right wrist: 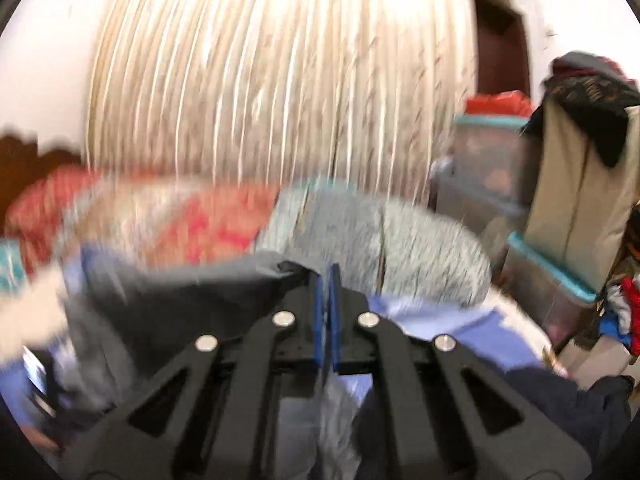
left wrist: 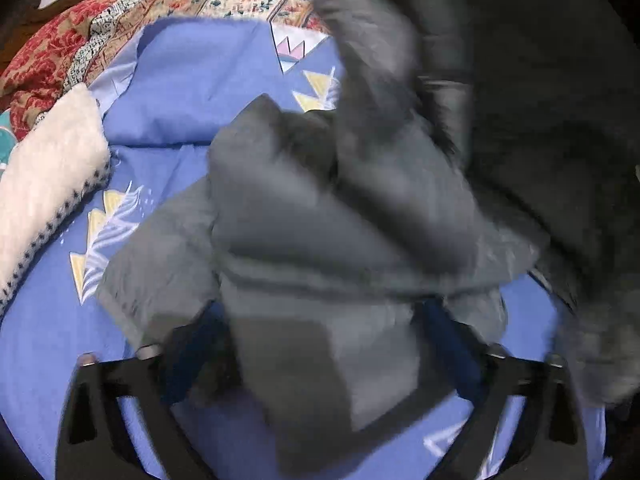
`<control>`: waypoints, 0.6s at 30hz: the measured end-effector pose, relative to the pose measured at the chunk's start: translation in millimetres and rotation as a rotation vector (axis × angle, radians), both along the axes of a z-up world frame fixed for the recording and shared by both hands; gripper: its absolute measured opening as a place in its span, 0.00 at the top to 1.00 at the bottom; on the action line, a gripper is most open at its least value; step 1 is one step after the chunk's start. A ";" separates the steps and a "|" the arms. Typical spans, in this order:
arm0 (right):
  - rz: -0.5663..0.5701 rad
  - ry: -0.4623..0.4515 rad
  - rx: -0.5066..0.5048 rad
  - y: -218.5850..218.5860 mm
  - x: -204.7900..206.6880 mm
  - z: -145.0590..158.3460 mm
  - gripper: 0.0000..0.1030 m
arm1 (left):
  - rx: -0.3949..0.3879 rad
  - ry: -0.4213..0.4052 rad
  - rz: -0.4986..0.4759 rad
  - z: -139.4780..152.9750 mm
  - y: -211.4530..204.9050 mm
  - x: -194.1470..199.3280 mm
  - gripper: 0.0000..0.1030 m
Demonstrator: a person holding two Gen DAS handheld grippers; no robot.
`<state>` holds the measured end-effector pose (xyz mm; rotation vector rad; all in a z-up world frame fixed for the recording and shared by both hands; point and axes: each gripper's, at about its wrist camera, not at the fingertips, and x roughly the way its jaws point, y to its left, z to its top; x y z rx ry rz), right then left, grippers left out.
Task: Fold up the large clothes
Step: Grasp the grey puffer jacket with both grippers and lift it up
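A large grey padded jacket with a fur-trimmed hood hangs and bunches over the blue bed sheet. In the left wrist view my left gripper stands wide open, its blue-padded fingers on either side of a fold of the jacket that drapes between them. In the right wrist view my right gripper is shut on a thin edge of the jacket, lifted above the bed. The grey fur hood trim lies just beyond the fingertips. Both views are blurred by motion.
A white fleece blanket and a red floral quilt lie at the bed's left and head. Cream curtains hang behind. Plastic storage boxes and piled clothes stand at the right of the bed.
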<state>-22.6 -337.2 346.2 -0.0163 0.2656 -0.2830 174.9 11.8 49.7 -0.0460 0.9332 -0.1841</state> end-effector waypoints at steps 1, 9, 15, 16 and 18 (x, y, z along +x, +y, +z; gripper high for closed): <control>0.001 -0.039 -0.016 -2.8 -10.8 19.6 0.98 | 0.020 -0.007 0.005 1.5 0.7 0.2 0.23; 0.179 -0.243 -0.013 34.1 -111.3 174.6 0.98 | -0.163 -0.241 0.017 114.3 47.7 -50.7 0.74; 0.286 -0.395 0.067 49.5 -226.5 244.1 0.98 | -0.294 -0.617 0.070 280.9 138.9 -165.4 0.74; 0.297 -0.422 0.087 49.0 -253.0 256.0 0.98 | -0.308 -0.672 0.084 306.3 152.8 -187.6 0.74; 0.319 -0.440 0.141 42.3 -283.6 266.8 0.98 | -0.339 -0.771 0.112 351.9 177.7 -232.2 0.74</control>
